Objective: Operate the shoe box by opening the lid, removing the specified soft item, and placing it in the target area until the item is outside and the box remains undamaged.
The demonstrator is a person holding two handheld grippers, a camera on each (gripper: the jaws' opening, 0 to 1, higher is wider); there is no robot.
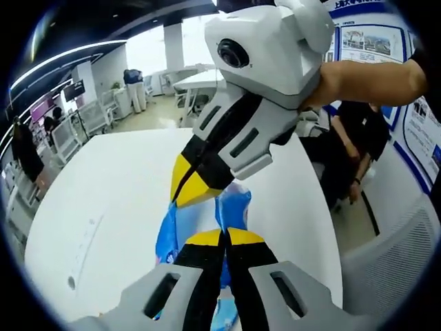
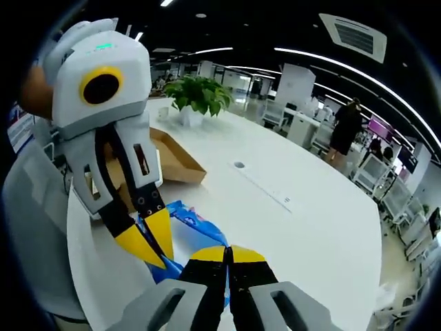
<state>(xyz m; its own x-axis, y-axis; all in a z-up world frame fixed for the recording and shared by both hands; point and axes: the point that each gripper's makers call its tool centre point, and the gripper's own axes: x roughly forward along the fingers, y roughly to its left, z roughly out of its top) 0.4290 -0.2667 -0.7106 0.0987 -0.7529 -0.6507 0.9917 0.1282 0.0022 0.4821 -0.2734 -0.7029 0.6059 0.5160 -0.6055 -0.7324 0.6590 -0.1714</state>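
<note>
Two grippers, left (image 1: pixel 225 238) and right (image 2: pixel 228 254), jaws fully closed, each pinching blue soft package (image 2: pixel 196 231) on white table (image 2: pixel 310 227); open shoe box (image 2: pixel 172 162) beyond package.

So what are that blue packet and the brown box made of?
The blue packet looks like thin glossy plastic film: it crinkles and catches light where both tools pinch it. The brown box seems matte cardboard, plain tan with folded edges, though that is only a guess.
</note>
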